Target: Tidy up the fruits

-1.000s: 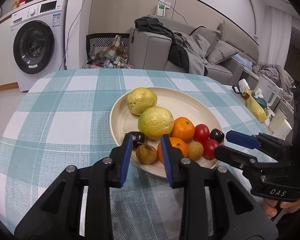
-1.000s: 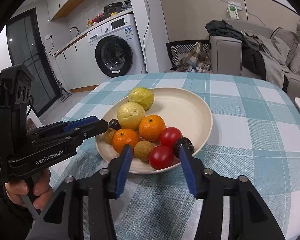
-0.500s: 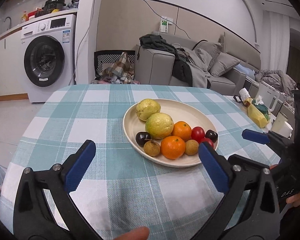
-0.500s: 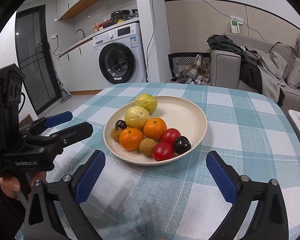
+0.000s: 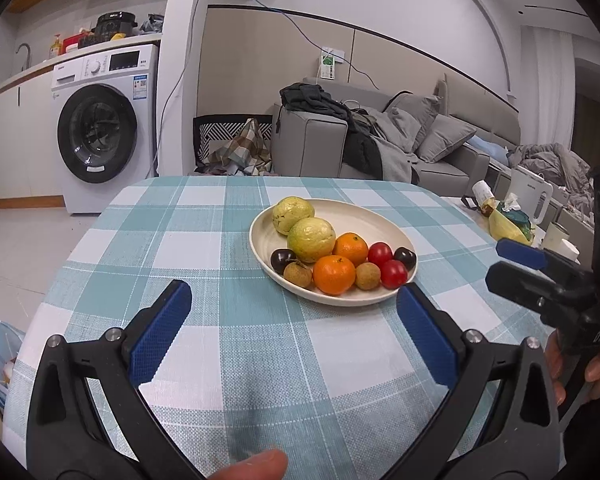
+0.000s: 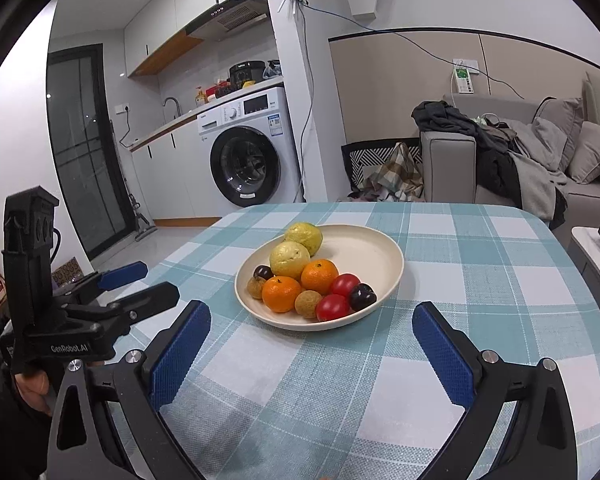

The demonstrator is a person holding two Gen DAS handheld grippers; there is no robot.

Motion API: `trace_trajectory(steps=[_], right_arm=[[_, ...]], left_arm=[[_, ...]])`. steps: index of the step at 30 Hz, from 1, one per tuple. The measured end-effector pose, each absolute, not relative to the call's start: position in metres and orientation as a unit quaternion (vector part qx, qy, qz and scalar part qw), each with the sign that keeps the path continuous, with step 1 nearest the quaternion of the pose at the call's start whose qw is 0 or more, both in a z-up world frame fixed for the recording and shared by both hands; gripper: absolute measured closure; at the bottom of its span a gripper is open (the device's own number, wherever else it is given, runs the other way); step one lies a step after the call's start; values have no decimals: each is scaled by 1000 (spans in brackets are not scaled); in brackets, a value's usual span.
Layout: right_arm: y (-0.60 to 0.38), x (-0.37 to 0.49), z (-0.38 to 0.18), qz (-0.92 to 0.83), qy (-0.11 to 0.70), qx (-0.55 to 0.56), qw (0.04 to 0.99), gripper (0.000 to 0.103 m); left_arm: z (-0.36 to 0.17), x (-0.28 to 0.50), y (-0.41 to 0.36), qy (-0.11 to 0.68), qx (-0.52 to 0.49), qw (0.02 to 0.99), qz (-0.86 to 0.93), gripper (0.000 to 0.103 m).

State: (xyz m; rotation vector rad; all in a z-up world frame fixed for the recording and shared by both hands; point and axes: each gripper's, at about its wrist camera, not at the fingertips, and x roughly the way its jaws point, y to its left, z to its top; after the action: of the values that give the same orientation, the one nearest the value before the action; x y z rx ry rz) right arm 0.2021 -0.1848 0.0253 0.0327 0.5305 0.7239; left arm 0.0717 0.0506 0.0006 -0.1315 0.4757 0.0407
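Observation:
A cream plate (image 5: 364, 216) (image 6: 364, 248) on the checked tablecloth holds two yellow-green guavas (image 5: 311, 234), two oranges (image 5: 334, 274), two red tomatoes (image 5: 393, 273), two dark plums (image 5: 282, 260) and two brown longans (image 5: 367, 276). My left gripper (image 5: 294, 328) is wide open and empty, held back from the plate's near rim. My right gripper (image 6: 312, 350) is wide open and empty, also short of the plate. Each gripper shows in the other's view, the right one (image 5: 516, 260) and the left one (image 6: 140, 282).
The table (image 5: 204, 240) has a teal and white checked cloth. A side surface at the right holds a yellow bag (image 5: 508, 226) and white cups (image 5: 556, 236). A washing machine (image 5: 100, 136) and a grey sofa (image 5: 380, 148) stand beyond the table.
Both grippers opened wide from near the fruits and drew back and up from the plate. The fruits have stayed in place on the plate.

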Motion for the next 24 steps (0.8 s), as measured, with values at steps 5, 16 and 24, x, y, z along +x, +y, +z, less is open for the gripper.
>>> trace_trajectory(steps=[5,16,24], right_arm=[[-185,199,26,350,249,14,903,0],[-179,195,24,349,246,-2,904,0],[-182,194,25,348,243,2,905,0]], left_arm=[[1,71,43,235,-47,971,19,1],[2,72,41,232,-45,972,17,1],[2,73,41,233,-45,971,19,1]])
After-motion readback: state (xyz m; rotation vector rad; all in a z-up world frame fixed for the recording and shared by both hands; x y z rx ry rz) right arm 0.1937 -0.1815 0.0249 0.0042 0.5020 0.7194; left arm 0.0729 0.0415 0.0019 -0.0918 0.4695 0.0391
